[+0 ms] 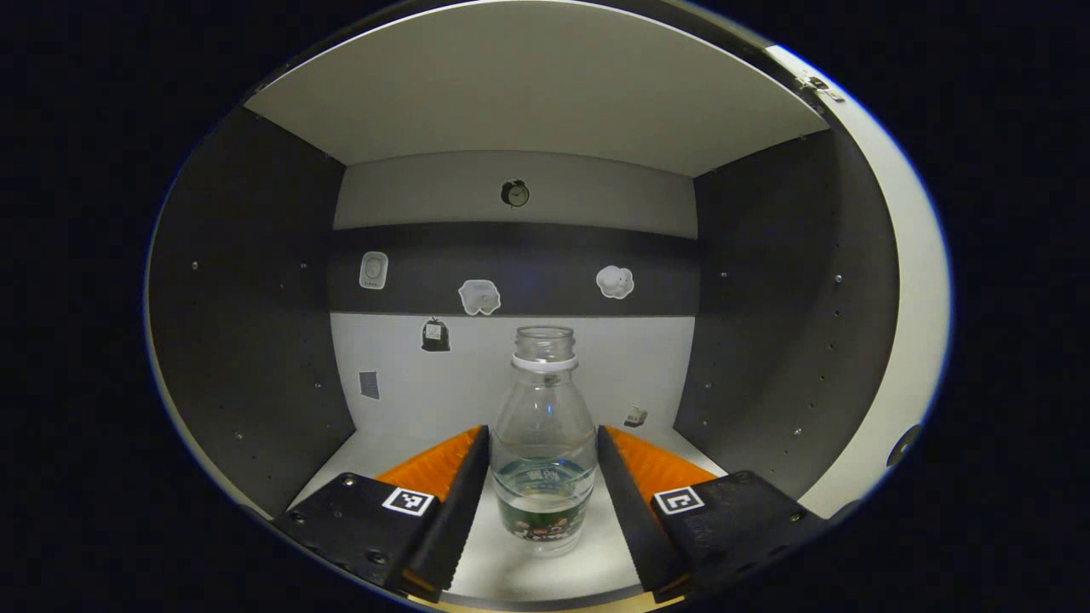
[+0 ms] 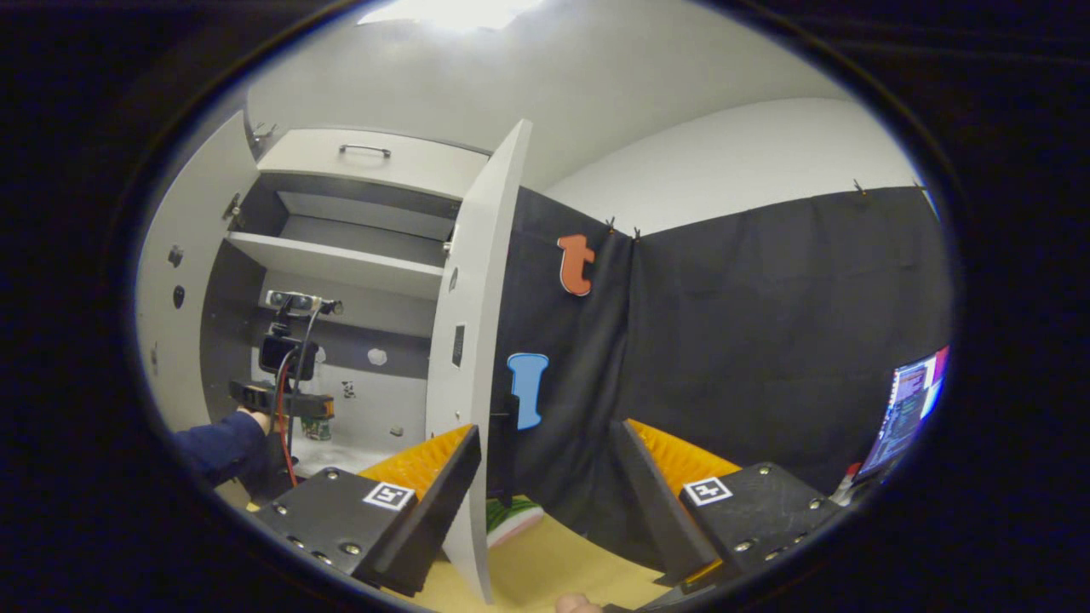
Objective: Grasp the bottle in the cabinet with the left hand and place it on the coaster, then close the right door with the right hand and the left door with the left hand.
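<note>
The bottle (image 1: pixel 543 443) stands upright on the cabinet shelf (image 1: pixel 545 566) near its front edge, between the spread fingers of the left tool (image 1: pixel 543 477), which flank it on either side; whether they touch it I cannot tell. The right tool (image 2: pixel 545 477) is held wide apart and empty, just beside the open right door (image 2: pixel 477 340), above the counter (image 2: pixel 545 570).

One bottle (image 1: pixel 543 443), two open cabinet doors (image 2: pixel 471 340), seven stickers (image 1: pixel 479 296) on the cabinet's back wall, one screen (image 2: pixel 907 409)
</note>
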`<state>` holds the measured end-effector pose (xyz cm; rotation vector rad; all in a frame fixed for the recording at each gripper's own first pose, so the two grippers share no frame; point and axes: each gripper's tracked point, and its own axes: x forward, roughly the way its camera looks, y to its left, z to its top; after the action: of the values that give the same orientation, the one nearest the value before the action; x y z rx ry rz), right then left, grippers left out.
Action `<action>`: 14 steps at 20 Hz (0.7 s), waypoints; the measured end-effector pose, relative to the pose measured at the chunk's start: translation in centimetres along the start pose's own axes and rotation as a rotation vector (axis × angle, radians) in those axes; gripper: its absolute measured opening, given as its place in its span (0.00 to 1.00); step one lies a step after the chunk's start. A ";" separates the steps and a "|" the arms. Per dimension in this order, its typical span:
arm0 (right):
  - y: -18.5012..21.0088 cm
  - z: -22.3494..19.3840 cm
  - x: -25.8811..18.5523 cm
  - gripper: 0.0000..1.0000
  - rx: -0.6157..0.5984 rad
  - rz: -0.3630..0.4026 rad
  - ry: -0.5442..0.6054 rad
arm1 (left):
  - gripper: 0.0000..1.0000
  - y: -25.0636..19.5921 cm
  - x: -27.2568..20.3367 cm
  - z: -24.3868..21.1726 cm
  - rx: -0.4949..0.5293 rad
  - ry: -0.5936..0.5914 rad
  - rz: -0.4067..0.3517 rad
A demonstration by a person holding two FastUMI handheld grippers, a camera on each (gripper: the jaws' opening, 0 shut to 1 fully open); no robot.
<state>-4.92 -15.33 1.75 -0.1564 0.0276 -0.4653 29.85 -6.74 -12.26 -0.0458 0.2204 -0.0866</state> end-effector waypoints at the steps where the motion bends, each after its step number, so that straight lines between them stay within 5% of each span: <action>1: 0.0 0.0 0.2 0.99 0.002 0.001 -0.001 | 0.78 0.0 -0.2 0.2 -0.007 -0.006 -0.005; 14: 1.1 1.9 1.2 0.99 0.068 0.129 -0.061 | 0.77 -1.2 -14.7 3.2 0.023 -0.102 -0.188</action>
<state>-3.28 -14.65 3.43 -0.1015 -0.0375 -0.3316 16.16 -6.44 -5.88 -0.0479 0.1125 -0.2731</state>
